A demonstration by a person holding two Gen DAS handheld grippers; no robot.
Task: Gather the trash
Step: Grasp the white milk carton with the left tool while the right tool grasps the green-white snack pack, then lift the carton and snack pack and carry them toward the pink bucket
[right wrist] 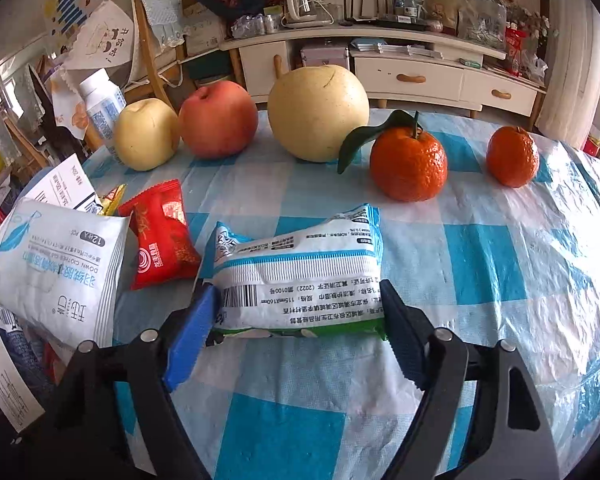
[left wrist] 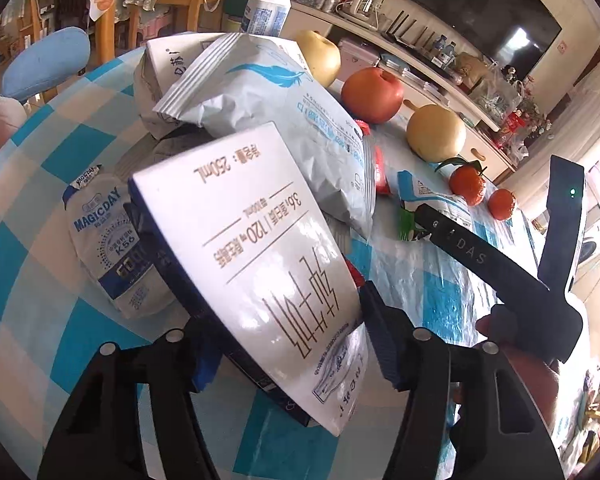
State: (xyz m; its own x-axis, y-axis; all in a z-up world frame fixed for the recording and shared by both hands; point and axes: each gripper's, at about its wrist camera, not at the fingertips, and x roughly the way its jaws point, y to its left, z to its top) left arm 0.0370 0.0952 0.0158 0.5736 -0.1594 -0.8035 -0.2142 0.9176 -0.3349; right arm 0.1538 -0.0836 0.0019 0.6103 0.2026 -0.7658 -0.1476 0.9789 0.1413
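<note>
Two tongs grip trash on the checked surface (right wrist: 480, 248): left tongs (left wrist: 284, 344) clamp a milk carton (left wrist: 256, 264), right tongs (right wrist: 300, 320) a wipes packet (right wrist: 300, 276); each should squeeze firmly, then lift straight up.

The right gripper (right wrist: 296, 312) straddled a white, blue and green wipes packet (right wrist: 300, 276) on the checked tablecloth (right wrist: 480, 264), its pads at the packet's two ends, seemingly touching. Just left lay a red snack wrapper (right wrist: 162, 240) and a pale feather-printed pouch (right wrist: 56, 268). Behind stood two pears (right wrist: 318, 112), an apple (right wrist: 218, 120) and two mandarins (right wrist: 408, 164), well apart from the packet.
</note>
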